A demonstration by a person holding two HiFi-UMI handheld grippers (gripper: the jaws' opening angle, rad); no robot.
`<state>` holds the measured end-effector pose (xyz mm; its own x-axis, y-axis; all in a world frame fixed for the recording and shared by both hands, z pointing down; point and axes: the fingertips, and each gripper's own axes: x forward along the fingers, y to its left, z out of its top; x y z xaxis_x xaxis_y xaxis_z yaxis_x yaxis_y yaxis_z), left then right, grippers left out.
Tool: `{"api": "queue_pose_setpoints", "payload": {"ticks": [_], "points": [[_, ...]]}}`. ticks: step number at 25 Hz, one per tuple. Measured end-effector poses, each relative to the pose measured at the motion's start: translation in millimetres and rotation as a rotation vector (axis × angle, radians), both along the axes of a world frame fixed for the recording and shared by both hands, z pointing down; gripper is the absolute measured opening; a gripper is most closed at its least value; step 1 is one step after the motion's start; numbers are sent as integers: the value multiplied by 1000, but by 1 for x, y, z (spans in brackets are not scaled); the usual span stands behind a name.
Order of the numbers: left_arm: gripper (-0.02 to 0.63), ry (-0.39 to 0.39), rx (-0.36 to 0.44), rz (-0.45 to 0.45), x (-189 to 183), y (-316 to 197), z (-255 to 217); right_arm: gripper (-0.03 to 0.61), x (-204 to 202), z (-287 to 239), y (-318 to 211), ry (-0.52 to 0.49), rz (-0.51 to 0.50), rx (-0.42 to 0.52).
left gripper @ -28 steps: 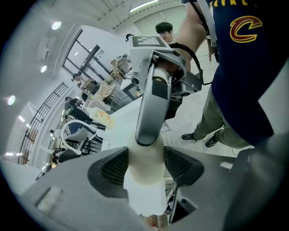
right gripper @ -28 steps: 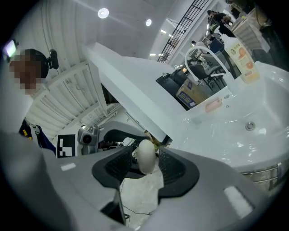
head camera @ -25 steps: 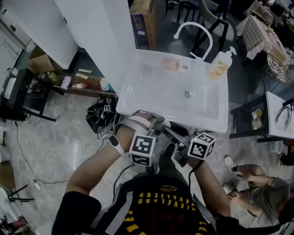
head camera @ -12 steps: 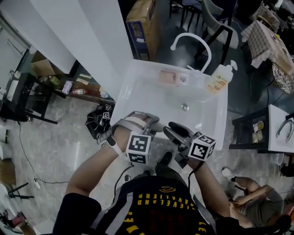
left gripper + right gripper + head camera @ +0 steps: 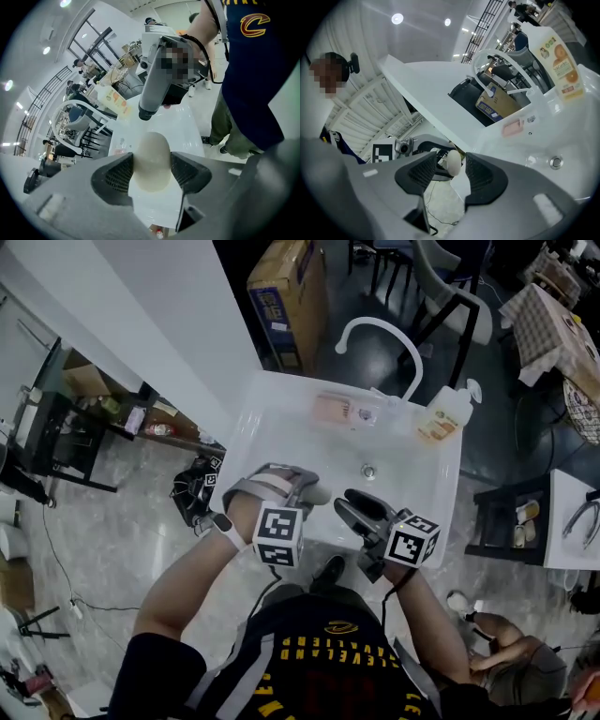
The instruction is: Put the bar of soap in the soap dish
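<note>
A cream oval bar of soap [image 5: 151, 161] sits between the pads of my left gripper [image 5: 151, 174], which is shut on it. In the head view the left gripper [image 5: 305, 487] holds the soap [image 5: 319, 492] over the front rim of the white sink [image 5: 272, 427]. The pink soap dish [image 5: 333, 411] stands on the sink's back ledge, left of the tap; the right gripper view also shows the dish [image 5: 512, 126]. My right gripper [image 5: 353, 506] hovers beside the left, jaws open and empty. In its own view the right gripper [image 5: 450, 174] looks toward the soap [image 5: 453, 161].
A curved white tap [image 5: 375, 334] rises at the back of the sink, with an orange-labelled pump bottle [image 5: 441, 418] to its right. The drain [image 5: 368, 471] lies mid-basin. A cardboard box [image 5: 286, 287] stands behind. A white wall panel [image 5: 169, 324] runs along the left.
Both grippers have moved forward from in front of the sink to over its front rim. The left still holds the soap; the right stays open.
</note>
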<state>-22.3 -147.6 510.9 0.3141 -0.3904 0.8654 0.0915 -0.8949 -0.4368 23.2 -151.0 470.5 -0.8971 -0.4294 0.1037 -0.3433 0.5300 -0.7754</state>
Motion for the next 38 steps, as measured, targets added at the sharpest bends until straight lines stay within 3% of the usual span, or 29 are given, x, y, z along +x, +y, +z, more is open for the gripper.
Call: {"api": "queue_pose_setpoints", "payload": {"ticks": [17, 38], "points": [[249, -54, -15, -40, -10, -67, 14, 190, 27, 13, -44, -9, 39, -29], [249, -16, -90, -3, -19, -193, 65, 186, 25, 46, -130, 25, 222, -106]]}}
